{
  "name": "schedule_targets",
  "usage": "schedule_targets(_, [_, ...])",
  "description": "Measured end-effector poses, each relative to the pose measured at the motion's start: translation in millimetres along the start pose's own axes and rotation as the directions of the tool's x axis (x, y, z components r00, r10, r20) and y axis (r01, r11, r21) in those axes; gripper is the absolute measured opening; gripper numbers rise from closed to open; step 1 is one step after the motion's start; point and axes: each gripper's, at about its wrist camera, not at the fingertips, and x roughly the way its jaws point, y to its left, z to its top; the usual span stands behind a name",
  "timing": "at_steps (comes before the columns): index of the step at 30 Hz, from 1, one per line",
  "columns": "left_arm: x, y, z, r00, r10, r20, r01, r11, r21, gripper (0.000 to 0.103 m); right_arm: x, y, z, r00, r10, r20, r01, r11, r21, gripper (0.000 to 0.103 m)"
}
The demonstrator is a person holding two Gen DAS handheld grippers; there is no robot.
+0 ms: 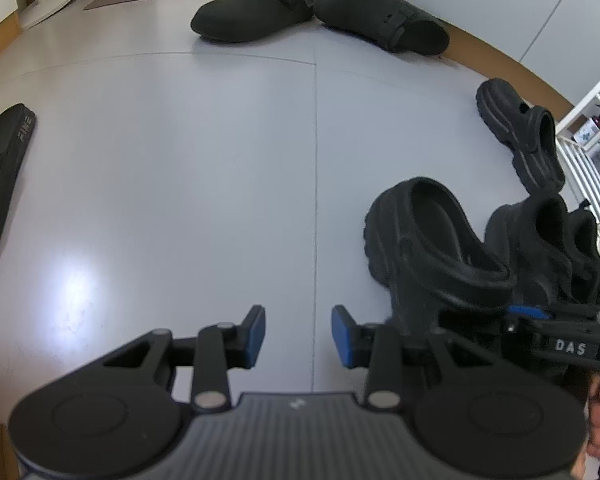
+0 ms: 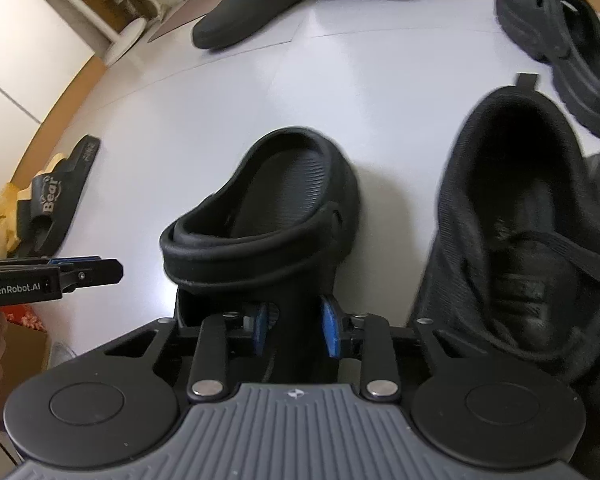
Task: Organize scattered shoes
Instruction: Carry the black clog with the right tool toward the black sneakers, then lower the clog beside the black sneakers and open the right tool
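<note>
A: What lies ahead of the right tool (image 2: 293,330)?

B: Pale floor (image 1: 180,160). To its right a black sneaker (image 2: 512,220). The black clog (image 2: 268,208) is at its tips, blue pads clenched on the clog's front.

A: The left tool (image 1: 299,336)?

B: Released, empty above the floor, clog to its right.

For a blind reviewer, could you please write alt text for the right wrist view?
The right tongs close around the upper of a black clog on a pale floor. A black sneaker stands just right of it; the left tongs show at left.
</note>
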Motion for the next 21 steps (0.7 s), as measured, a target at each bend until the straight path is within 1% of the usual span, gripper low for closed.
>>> schedule_targets(8, [1,2,1,1.000,-0.002,-0.002,0.002,1.000,0.001,0.039,-10,-6,-16,0.999,-0.048,0.003,0.047,0.994,0.094,0.028])
schedule_targets(13, [0,5,2,1.000,-0.003,-0.005,0.003,1.000,0.003,0.039,-15,-13,-21,0.999,-0.049,0.009,0.048,0.990,0.132,0.027])
schedule_targets(17, [-2,8,4,1.000,-0.005,-0.001,0.005,1.000,0.001,0.039,-15,-16,-23,1.000,-0.026,0.009,0.024,0.988,0.152,0.030])
schedule_targets(20, [-3,12,3,1.000,-0.004,0.000,0.004,1.000,0.000,0.039,-23,-9,-25,0.999,-0.036,0.031,0.032,0.992,0.119,0.038])
schedule_targets(21, [-3,13,3,1.000,-0.003,-0.001,0.003,1.000,-0.001,0.039,-26,-7,-26,0.999,-0.037,0.036,0.033,0.993,0.110,0.042])
